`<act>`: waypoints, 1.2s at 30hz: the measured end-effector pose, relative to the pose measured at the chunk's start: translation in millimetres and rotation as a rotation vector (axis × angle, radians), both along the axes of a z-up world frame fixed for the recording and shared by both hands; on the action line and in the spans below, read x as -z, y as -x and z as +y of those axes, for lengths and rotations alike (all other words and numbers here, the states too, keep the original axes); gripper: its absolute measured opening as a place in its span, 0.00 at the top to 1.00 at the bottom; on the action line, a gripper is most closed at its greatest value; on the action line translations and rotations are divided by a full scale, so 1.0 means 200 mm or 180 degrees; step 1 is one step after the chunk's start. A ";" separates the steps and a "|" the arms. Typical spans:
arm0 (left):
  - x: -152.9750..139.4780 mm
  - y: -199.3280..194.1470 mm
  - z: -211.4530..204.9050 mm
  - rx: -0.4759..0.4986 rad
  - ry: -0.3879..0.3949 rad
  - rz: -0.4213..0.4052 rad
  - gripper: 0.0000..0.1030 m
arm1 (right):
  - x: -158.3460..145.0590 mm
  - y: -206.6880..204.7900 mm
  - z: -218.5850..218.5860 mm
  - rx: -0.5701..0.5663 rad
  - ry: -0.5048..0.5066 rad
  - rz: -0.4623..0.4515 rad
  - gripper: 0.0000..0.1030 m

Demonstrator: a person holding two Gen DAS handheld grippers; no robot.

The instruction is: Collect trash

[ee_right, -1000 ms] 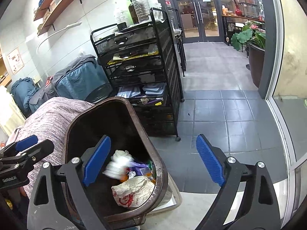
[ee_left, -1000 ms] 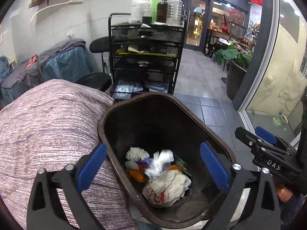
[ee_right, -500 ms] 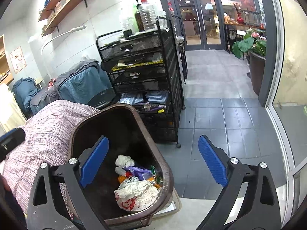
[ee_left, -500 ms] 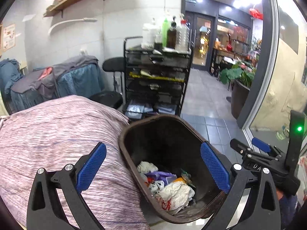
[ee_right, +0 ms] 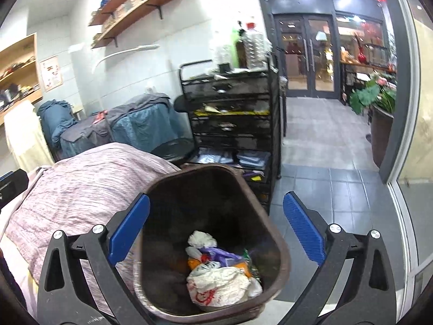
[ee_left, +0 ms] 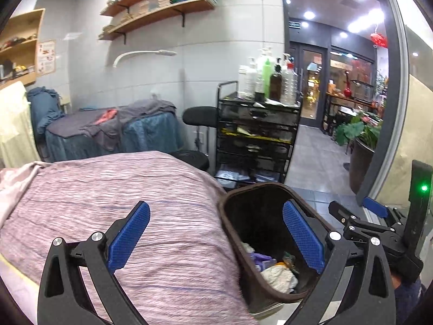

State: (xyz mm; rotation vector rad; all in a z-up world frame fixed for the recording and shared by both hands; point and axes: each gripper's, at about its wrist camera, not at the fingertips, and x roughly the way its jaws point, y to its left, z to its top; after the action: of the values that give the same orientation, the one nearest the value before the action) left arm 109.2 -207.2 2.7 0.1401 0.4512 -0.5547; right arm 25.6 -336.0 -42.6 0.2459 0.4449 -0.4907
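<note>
We hold both grippers spread wide and empty over the scene. The left gripper hangs above the striped pink blanket, and the right gripper sits over the bin. The brown bin stands upright on the tiled floor, mouth open upward, right against the blanket's edge; its long axis runs away from us toward the black cart. Down at the bottom lies the trash: a crumpled white bag with red print nearest us, a purple scrap and orange bits behind it, a white wad farthest in.

Against half a second ago, our left view has swung left and up: the bin now sits low at the right, blanket fills the middle, and wall shelves show that were barely in frame. The right gripper shows at the right edge there, lower than before. Our right view has shifted so the bin sits more squarely between the fingers. The trash lies as it did.
</note>
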 end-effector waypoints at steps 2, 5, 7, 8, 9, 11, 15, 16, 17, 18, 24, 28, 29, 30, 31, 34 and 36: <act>-0.01 0.00 0.06 -0.0083 0.0044 -0.0018 0.06 | -0.02 -0.01 0.07 -0.0067 0.0077 -0.0034 0.06; -0.03 0.01 0.14 -0.0224 0.0084 -0.0069 0.06 | -0.04 -0.03 0.19 -0.0186 0.0230 -0.0071 0.06; -0.03 0.03 0.21 -0.0316 0.0123 -0.0095 0.06 | -0.06 -0.04 0.25 -0.0244 0.0295 -0.0111 0.06; -0.03 0.03 0.25 -0.0382 0.0154 -0.0102 0.06 | -0.07 -0.04 0.28 -0.0267 0.0319 -0.0132 0.06; -0.04 0.03 0.28 -0.0429 0.0177 -0.0100 0.06 | -0.07 -0.04 0.31 -0.0292 0.0352 -0.0164 0.06; -0.04 0.05 0.35 -0.0523 0.0241 -0.0106 0.06 | -0.08 -0.04 0.38 -0.0355 0.0386 -0.0199 0.06; -0.04 0.10 0.47 -0.0710 0.0273 -0.0182 0.06 | -0.09 -0.05 0.49 -0.0498 0.0361 -0.0257 0.06; -0.04 0.12 0.50 -0.0754 0.0269 -0.0205 0.06 | -0.09 -0.05 0.52 -0.0522 0.0372 -0.0275 0.06; -0.05 0.13 0.52 -0.0786 0.0269 -0.0219 0.06 | -0.09 -0.05 0.55 -0.0572 0.0392 -0.0298 0.06; -0.05 0.14 0.54 -0.0829 0.0277 -0.0236 0.06 | -0.09 -0.05 0.58 -0.0606 0.0401 -0.0307 0.06; -0.05 0.21 0.68 -0.0991 0.0392 -0.0291 0.06 | -0.09 -0.02 0.74 -0.0833 0.0448 -0.0298 0.06; -0.05 0.26 0.75 -0.1094 0.0460 -0.0313 0.06 | -0.09 0.01 0.81 -0.0950 0.0473 -0.0324 0.06; -0.05 0.27 0.76 -0.1128 0.0461 -0.0321 0.06 | -0.09 0.01 0.83 -0.0976 0.0469 -0.0328 0.06; -0.05 0.28 0.78 -0.1155 0.0471 -0.0322 0.06 | -0.09 0.02 0.85 -0.1007 0.0462 -0.0332 0.06; -0.05 0.28 0.79 -0.1170 0.0488 -0.0317 0.06 | -0.09 0.03 0.87 -0.1031 0.0462 -0.0332 0.06; -0.04 0.30 0.83 -0.1252 0.0544 -0.0299 0.06 | -0.09 0.05 0.93 -0.1098 0.0524 -0.0352 0.06; -0.03 0.32 0.86 -0.1295 0.0576 -0.0292 0.06 | -0.09 0.06 0.96 -0.1153 0.0552 -0.0366 0.06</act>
State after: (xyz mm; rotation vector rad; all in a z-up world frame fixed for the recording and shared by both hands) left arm 45.9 -35.3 9.0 -0.0991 0.3261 -0.1862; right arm 13.2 -144.0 -24.6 0.0232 0.3229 -0.1573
